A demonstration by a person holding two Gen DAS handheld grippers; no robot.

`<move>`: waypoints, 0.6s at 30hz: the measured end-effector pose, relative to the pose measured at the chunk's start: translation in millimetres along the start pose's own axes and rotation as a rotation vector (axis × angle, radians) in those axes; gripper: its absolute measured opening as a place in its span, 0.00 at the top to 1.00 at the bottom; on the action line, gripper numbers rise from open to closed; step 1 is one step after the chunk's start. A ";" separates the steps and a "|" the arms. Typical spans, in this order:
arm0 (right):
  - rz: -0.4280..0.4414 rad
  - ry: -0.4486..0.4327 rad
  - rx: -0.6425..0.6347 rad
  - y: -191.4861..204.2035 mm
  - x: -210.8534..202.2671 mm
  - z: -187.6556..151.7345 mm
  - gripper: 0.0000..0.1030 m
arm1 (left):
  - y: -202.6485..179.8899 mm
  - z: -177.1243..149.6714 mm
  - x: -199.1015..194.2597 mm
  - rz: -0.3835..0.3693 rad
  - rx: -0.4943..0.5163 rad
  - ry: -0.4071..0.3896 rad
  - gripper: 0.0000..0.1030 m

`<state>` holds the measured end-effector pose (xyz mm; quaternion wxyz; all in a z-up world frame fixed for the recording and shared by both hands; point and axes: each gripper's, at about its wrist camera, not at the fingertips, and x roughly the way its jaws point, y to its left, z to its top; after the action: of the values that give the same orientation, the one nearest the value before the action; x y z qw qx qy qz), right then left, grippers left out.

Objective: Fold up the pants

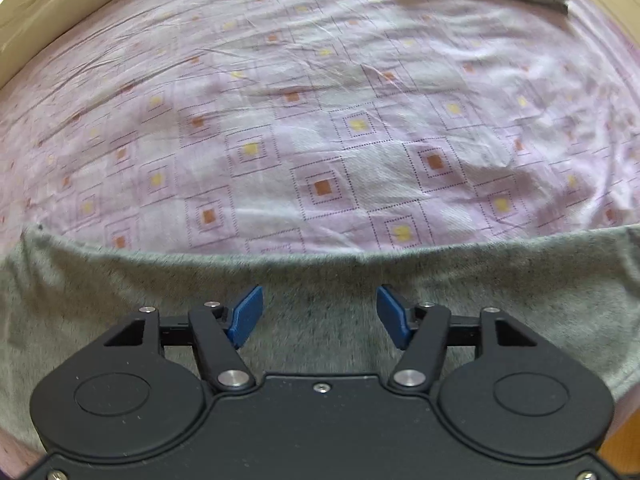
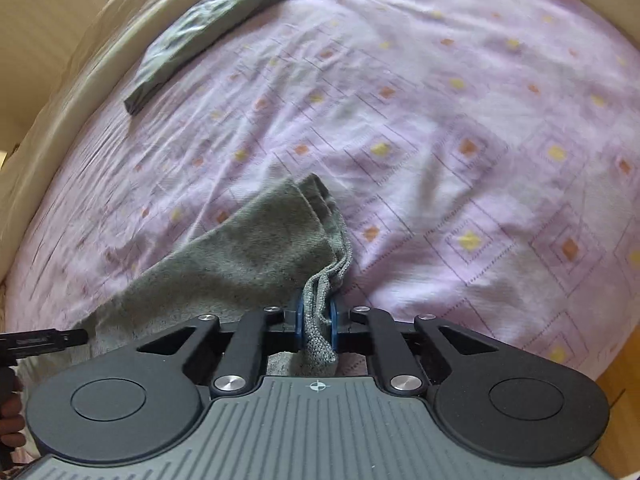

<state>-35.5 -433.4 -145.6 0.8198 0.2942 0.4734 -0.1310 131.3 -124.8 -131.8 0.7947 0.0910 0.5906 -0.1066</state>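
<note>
Currently, two handheld grippers work over a bed, each seen from its own wrist camera.

Right gripper (image 2: 316,318): its blue pads are closed tight on a bunched, ribbed edge of the pants (image 2: 256,240), which trail ahead and to its left, lifted in a soft peak.

Left gripper (image 1: 320,312): fingers spread wide apart, holding nothing, poised above a flat stretch of pants (image 1: 160,300) lying directly beneath and in front of it.

Pants: grey, fuzzy, heathered knit, thick and limp; the pinched part looks like a ribbed cuff or waistband, which one I cannot tell.

Bed sheet (image 1: 320,140): thin lilac cotton, creased, printed with dotted squares holding yellow and orange centres, stretching ahead of both tools.

Folded garment (image 2: 208,32): darker grey-green, smooth, a neat flat rectangle far ahead, well apart from the pants.

Risk, slipping: only a narrow edge is pinched, so a quick pull could probably drag it out of the pads.

Risk, crooked fold: with one side unheld, the limp knit may bunch or land askew.

Risk, sheet: a low left grasp could catch the wrinkled sheet too.
</note>
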 end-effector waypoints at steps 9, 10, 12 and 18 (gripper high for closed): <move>0.044 -0.049 -0.010 14.1 -18.4 2.9 0.89 | -10.2 -33.5 3.9 -0.033 0.035 0.040 0.59; 0.047 -0.051 -0.013 15.4 -19.6 3.7 0.89 | -13.5 -31.9 7.2 -0.039 0.041 0.041 0.59; 0.052 -0.056 -0.017 18.1 -21.4 4.4 0.89 | -20.0 -28.5 15.4 -0.036 0.057 0.048 0.60; 0.064 -0.080 -0.024 27.3 -30.3 3.5 0.89 | -26.6 -29.6 3.2 -0.032 0.130 0.019 0.62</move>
<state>-35.3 -415.9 -108.6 0.8454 0.2939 0.4322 -0.1105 97.6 -142.5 -143.8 0.7796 0.1340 0.5914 -0.1568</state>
